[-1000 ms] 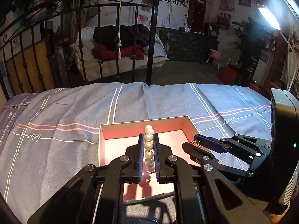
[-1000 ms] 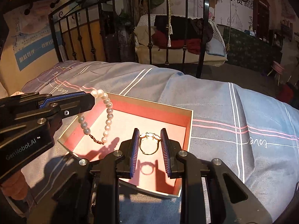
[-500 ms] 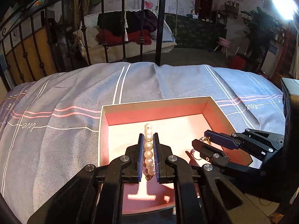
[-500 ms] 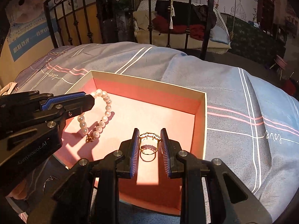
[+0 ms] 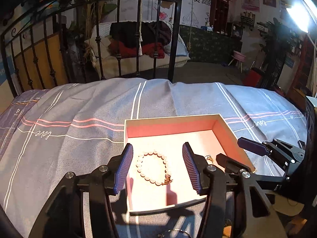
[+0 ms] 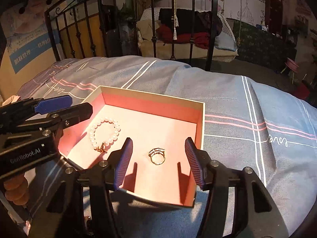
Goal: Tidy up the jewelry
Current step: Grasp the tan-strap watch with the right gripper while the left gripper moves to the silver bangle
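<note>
An open box (image 5: pixel 172 119) with a pink inside sits on the bed; it also shows in the right wrist view (image 6: pixel 154 97). A pearl bracelet (image 5: pixel 153 167) with a gold clasp lies flat on the box floor, also seen in the right wrist view (image 6: pixel 105 133). A gold ring (image 6: pixel 157 155) lies on the box floor to its right; in the left wrist view (image 5: pixel 209 158) it is partly hidden. My left gripper (image 5: pixel 157 168) is open above the bracelet. My right gripper (image 6: pixel 158 162) is open above the ring. Both are empty.
The box rests on a grey-blue striped bedsheet (image 5: pixel 79 109). A black iron bed frame (image 5: pixel 118 29) stands at the far edge. A thin metal ring (image 5: pixel 174 233) lies on the sheet near the box's front edge, under my left gripper.
Both grippers opened. The left let go of the pearl bracelet and the right let go of the gold ring; both pieces now lie on the box floor.
</note>
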`<control>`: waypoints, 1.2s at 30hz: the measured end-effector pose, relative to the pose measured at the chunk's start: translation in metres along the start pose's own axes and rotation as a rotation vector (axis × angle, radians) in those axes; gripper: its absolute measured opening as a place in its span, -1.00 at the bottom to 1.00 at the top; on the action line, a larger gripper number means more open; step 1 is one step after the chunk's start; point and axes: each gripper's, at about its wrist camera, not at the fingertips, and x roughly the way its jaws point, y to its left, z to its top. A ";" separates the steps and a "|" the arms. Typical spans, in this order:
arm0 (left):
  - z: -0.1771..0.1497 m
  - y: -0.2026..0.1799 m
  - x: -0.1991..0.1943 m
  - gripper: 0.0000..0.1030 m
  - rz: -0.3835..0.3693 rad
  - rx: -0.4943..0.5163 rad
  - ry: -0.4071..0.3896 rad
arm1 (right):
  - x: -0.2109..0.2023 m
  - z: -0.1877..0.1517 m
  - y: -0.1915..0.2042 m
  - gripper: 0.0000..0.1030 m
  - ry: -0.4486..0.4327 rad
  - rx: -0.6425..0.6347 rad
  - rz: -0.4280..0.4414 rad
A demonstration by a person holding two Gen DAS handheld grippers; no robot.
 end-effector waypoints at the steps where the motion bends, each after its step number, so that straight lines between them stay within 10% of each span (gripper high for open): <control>1: -0.002 0.002 -0.010 0.12 -0.004 -0.004 -0.014 | -0.014 -0.003 -0.002 0.08 -0.024 0.018 0.012; 15: -0.128 0.006 -0.063 0.26 -0.070 -0.085 0.130 | -0.060 -0.100 0.030 0.13 0.023 0.057 0.228; 19: -0.135 -0.006 -0.059 0.26 -0.048 -0.031 0.139 | -0.055 -0.103 0.034 0.07 0.028 0.059 0.208; 23: -0.135 -0.013 -0.054 0.26 -0.030 0.006 0.137 | -0.058 -0.104 0.034 -0.59 0.019 0.051 0.222; 36: -0.128 -0.014 -0.040 0.32 -0.037 0.025 0.162 | -0.098 -0.136 -0.015 -0.63 -0.098 0.226 0.259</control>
